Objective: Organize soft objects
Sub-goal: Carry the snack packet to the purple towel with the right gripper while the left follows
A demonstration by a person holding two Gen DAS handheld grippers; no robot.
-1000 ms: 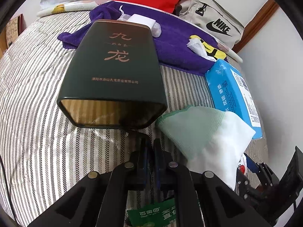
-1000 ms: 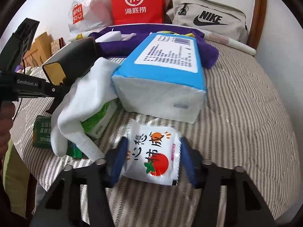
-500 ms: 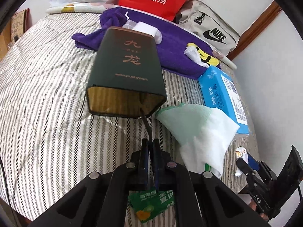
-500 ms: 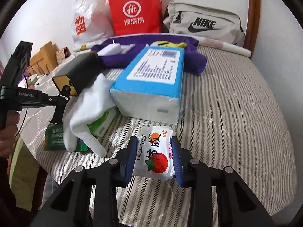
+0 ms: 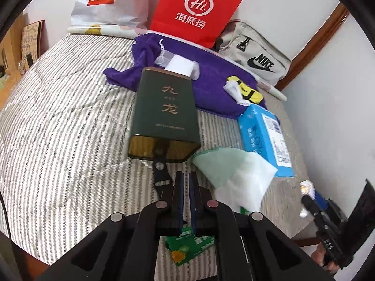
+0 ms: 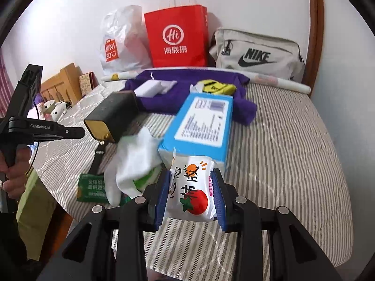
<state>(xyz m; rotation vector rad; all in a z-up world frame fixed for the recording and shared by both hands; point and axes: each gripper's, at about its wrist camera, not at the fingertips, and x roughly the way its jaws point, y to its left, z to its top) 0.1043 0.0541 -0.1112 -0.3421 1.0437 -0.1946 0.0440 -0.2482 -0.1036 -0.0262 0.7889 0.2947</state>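
Right gripper (image 6: 191, 194): black two-finger tool with blue pads, pinching a white puffy snack packet printed with a red tomato (image 6: 193, 193); both pads press its sides and the packet hangs clear of the bedcover.
Right jaw motion: the jaws have just been closing, with the packet between them.
Left gripper (image 5: 183, 192): fingers pressed together, nothing visible between the pads; held over the near edge of the bed.
Surface: grey-and-white striped quilted bedcover (image 5: 65, 126).
Dark green rectangular tin with gold characters (image 5: 164, 114): lies on its side on the bedcover, gold end facing the left gripper; a black strap with a metal snap (image 5: 160, 173) runs from that end toward the fingers.
White and pale green folded cloth (image 5: 234, 173): just right of the tin, touching the blue plastic-wrapped tissue pack (image 5: 264, 138).
Green printed sachet (image 5: 189, 245): flat at the near edge of the bed, below the left fingers.
Purple towel (image 5: 211, 89): spread behind the tin, carrying a white block (image 5: 180, 66) and a yellow-and-black item (image 5: 246, 90).
Far wall: red paper bag (image 6: 178, 39), white plastic shopping bag (image 6: 121, 42), beige fabric pouch (image 6: 257, 56).
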